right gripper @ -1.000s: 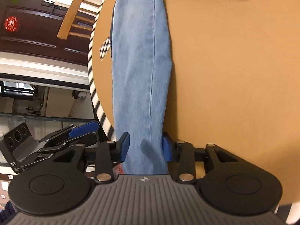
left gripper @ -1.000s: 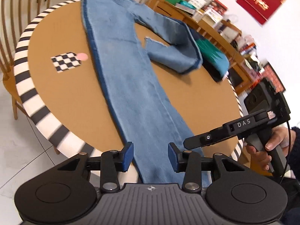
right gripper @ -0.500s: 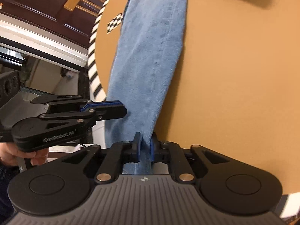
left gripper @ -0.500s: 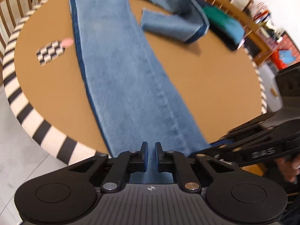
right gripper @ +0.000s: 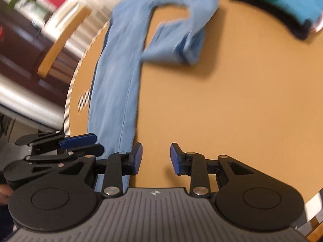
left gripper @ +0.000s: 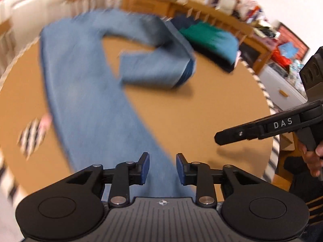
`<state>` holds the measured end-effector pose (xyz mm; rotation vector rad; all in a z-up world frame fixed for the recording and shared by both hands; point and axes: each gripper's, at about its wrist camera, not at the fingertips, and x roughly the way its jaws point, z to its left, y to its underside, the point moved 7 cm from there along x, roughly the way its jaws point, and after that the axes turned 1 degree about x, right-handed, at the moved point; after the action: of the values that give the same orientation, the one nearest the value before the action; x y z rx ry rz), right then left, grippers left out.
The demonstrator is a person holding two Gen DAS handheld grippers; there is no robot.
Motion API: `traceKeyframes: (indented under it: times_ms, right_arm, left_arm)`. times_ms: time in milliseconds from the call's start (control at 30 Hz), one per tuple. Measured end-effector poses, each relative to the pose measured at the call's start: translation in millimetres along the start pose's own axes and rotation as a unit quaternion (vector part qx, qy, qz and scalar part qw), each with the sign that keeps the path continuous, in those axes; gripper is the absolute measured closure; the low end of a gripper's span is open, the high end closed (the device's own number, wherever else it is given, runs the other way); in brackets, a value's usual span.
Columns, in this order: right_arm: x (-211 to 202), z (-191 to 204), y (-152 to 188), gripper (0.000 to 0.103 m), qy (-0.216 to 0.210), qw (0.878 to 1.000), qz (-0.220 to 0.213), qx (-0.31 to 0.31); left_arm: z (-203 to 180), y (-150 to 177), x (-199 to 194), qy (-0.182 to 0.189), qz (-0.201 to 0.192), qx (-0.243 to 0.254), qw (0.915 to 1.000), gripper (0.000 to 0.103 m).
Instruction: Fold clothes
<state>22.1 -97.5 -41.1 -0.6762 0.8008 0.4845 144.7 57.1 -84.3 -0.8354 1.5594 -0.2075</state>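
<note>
A pair of blue jeans (left gripper: pixel 88 92) lies on the round brown table (left gripper: pixel 201 117). One leg runs straight toward me; the other leg (left gripper: pixel 161 68) is folded back on itself. My left gripper (left gripper: pixel 162 169) is open above the near end of the straight leg. My right gripper (right gripper: pixel 155 159) is open over bare table just right of that leg (right gripper: pixel 115 92). The right gripper also shows in the left wrist view (left gripper: pixel 252 133), and the left gripper shows in the right wrist view (right gripper: pixel 66 143). Both views are motion-blurred.
Folded green and teal clothes (left gripper: pixel 214 40) lie at the table's far right edge, also seen in the right wrist view (right gripper: pixel 282 2). A checkered marker (left gripper: pixel 32 137) sits left of the jeans. Wooden chairs and cluttered shelves (left gripper: pixel 222 2) stand behind the table.
Both grippers were shut on the end of the jeans leg half a second ago. Both have opened, let go and pulled up and back. The right gripper moved right, off the leg.
</note>
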Motion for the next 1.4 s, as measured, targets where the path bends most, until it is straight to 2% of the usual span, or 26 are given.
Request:
traceKeyframes:
  times_ms: [133, 200, 367, 500, 533, 567, 600, 700, 800, 900, 1100, 1167, 1400]
  right_arm:
    - [-1.3, -7.5, -33.5, 0.07, 0.02, 0.996, -0.08, -0.019]
    - [0.1, -12.9, -49.2, 0.055, 0.034, 0.992, -0.118, -0.028]
    - [32.9, -26.9, -77.7, 0.055, 0.015, 0.991, -0.133, 0.004]
    - [60.3, -39.9, -100.0, 0.055, -0.012, 0.991, -0.122, 0.048]
    - [64.3, -41.3, -104.8, 0.057, -0.021, 0.991, -0.118, 0.052]
    - [68.3, -42.8, -109.7, 0.065, -0.03, 0.991, -0.114, 0.056]
    - [70.9, -44.8, -114.7, 0.077, -0.033, 0.992, -0.109, 0.051]
    - [71.2, -50.1, -127.6, 0.087, -0.05, 0.994, -0.089, 0.028]
    - [60.7, -53.5, -138.6, 0.093, -0.071, 0.995, -0.073, -0.008]
    - [45.4, -57.6, -149.3, 0.093, -0.085, 0.994, -0.054, -0.04]
    - [17.8, -69.7, -174.6, 0.093, -0.102, 0.991, -0.036, -0.077]
    - [17.6, -76.0, -180.0, 0.094, -0.092, 0.992, -0.028, -0.087]
    - [20.2, -101.4, -187.7, 0.094, -0.07, 0.994, -0.011, -0.083]
  left_arm:
    - [2.4, -41.1, 27.9, 0.019, -0.024, -0.012, 0.9995, 0.064]
    - [3.6, -55.3, 40.2, 0.015, -0.026, -0.018, 0.9994, 0.064]
    - [7.9, -76.1, 62.9, 0.003, -0.025, -0.035, 0.9991, 0.062]
    - [13.8, -81.6, 71.8, -0.025, -0.021, -0.046, 0.9984, 0.061]
    - [14.9, -82.9, 72.3, -0.032, -0.021, -0.05, 0.998, 0.06]
    - [15.9, -84.3, 72.2, -0.038, -0.022, -0.053, 0.9976, 0.059]
    - [16.9, -86.1, 72.5, -0.047, -0.022, -0.059, 0.9969, 0.058]
    - [18.7, -94.1, 75.5, -0.065, -0.021, -0.078, 0.9946, 0.057]
    - [16.6, -105.9, 80.0, -0.08, -0.023, -0.089, 0.9926, 0.056]
    - [11.5, -117.3, 82.8, -0.085, -0.027, -0.092, 0.9918, 0.052]
    - [-3.6, -135.4, 100.5, -0.073, -0.028, -0.079, 0.9938, 0.047]
    - [-8.3, -139.6, 109.8, -0.064, -0.026, -0.076, 0.9947, 0.046]
    - [-13.1, -139.9, 142.9, -0.007, -0.012, -0.074, 0.9971, 0.043]
